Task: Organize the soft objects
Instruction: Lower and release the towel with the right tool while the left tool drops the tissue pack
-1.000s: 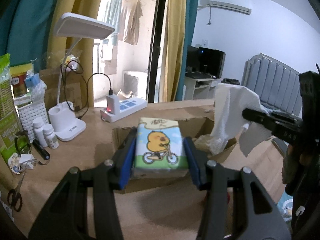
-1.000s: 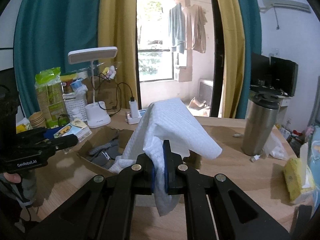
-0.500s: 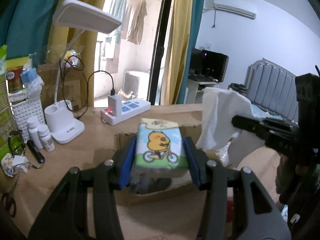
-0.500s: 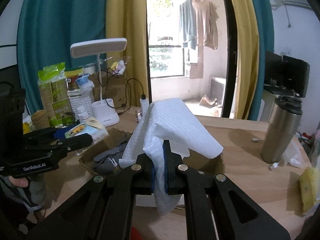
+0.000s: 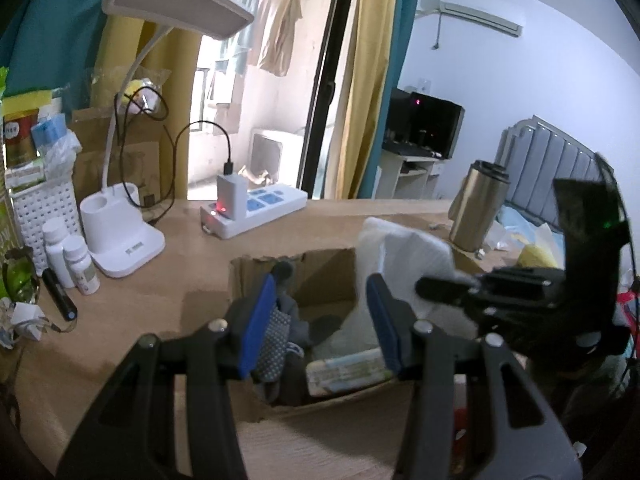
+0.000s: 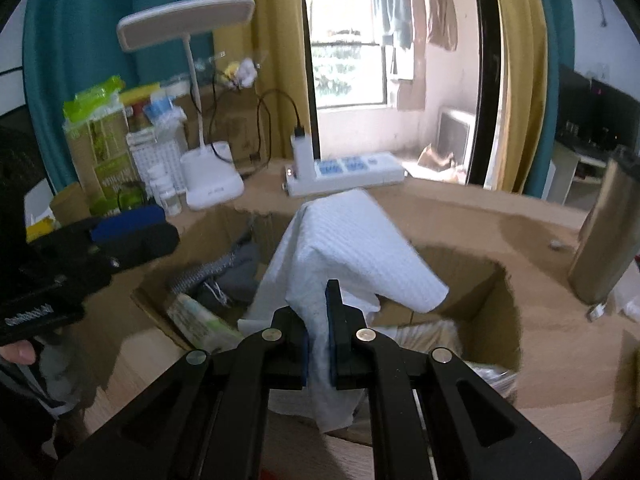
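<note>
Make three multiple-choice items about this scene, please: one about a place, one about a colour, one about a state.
1. Where is the tissue pack?
A. inside the box
B. between the left gripper's pads
C. beside the lamp

2. What colour are the left gripper's pads?
A. red
B. blue
C. yellow

3. What is the state of the right gripper?
A. open and empty
C. shut on the cloth
B. shut on nothing

Answers:
1. A: the pack lies in the box beside grey fabric, and nothing is between the left pads.
2. B: both pads show blue against the black fingers.
3. C: the white cloth is pinched between the right pads and drapes above the box.
</note>
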Motion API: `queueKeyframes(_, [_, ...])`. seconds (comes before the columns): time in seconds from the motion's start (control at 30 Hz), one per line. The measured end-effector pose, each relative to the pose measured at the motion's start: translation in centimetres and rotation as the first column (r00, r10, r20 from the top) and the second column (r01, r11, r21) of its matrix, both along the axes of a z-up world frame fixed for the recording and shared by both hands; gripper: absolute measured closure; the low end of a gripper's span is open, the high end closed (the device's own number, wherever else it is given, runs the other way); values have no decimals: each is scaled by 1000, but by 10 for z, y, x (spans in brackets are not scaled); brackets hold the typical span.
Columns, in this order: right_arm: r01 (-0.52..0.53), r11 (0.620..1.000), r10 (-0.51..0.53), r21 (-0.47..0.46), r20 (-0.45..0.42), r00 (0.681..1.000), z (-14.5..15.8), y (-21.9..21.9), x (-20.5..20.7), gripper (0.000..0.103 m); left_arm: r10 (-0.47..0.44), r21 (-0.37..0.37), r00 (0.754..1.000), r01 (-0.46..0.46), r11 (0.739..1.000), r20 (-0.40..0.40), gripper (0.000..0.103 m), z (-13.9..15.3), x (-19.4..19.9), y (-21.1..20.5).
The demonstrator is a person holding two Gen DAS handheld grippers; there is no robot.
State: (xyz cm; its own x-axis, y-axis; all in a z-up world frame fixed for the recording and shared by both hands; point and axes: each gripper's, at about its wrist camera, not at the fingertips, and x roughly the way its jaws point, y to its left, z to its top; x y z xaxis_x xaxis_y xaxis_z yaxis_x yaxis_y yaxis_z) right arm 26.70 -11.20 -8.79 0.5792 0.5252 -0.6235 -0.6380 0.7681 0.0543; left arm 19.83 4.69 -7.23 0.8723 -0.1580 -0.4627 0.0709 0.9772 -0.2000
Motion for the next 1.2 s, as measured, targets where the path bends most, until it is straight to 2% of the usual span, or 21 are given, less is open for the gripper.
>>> queueKeyframes(0.17, [4,998,-7,-60,-63,998,-19,8,7,95,-13,3,1000,13,1000,-14,53,-3,0,-4])
queueKeyframes(0.3, [6,999,-9,-51,-66,998,-18,5,5,95,-17,10,1000,17,1000,-15,53,-3,-1,-5])
queueKeyframes(0.37, [9,999,-12,-47,-66,998,-16,5,6,92,-17,12,1000,17,1000,-19,53,-4,-1,-6])
queueKeyframes(0.43, [12,999,-14,-37,-56,998,-13,2,3,81,-17,13,1000,18,1000,-24,53,-4,-2,-6])
queueKeyframes(0.63, [24,1000,-24,-13,49,998,17,-11,-14,50,-23,8,999,23,1000,-27,53,-5,-5,-6])
queueKeyframes(0.77, [54,997,-61,57,120,991,35,-23,-15,48,-23,1,999,23,1000,-27,53,-4,-5,-5])
queueKeyframes(0.9, [50,995,-65,86,181,981,40,-20,-8,48,-22,0,999,22,1000,-26,53,-4,-5,-5])
queueKeyframes(0.97, [36,993,-53,115,144,988,38,-15,0,48,-22,-2,999,22,1000,-26,53,-4,-5,-4])
queueKeyframes(1.0, [15,987,-33,161,110,993,39,-15,4,48,-22,-2,999,22,1000,-27,53,-5,-5,-4])
queueKeyframes(1.07, [1,985,-12,175,64,998,35,-8,10,48,-25,-2,999,25,1000,-29,53,-5,-6,-4])
queueKeyframes(1.2, [0,998,3,67,-39,999,12,11,23,48,-33,1,999,33,999,-30,53,-6,-8,-6])
